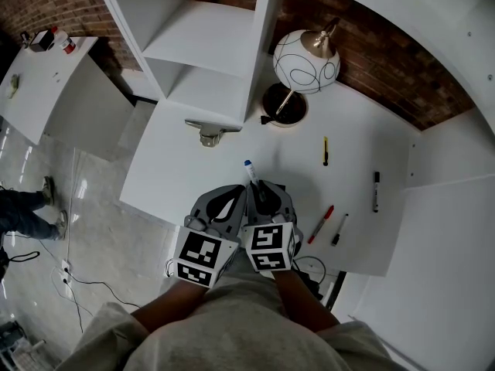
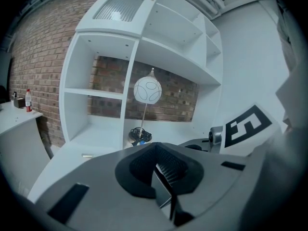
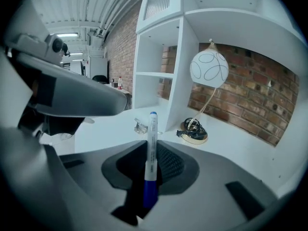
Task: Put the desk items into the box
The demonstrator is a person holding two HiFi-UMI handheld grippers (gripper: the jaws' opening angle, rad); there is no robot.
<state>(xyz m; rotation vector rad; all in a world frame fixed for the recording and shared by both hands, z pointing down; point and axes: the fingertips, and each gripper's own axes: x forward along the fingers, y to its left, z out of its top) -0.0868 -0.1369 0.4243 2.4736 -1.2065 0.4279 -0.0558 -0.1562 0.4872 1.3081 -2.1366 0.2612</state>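
Above the desk's point(image 1: 193, 176) near edge, the right gripper point(image 3: 150, 161) pinches a blue marker point(image 3: 152, 138) upright and the left gripper point(image 2: 161, 170) is closed, empty; no box shows, so grip firmly and release only inside it.

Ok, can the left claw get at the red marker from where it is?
Probably not directly. The red marker lies beyond the right claw, which holds a blue marker close beside the left claw; the left would have to cross over it.
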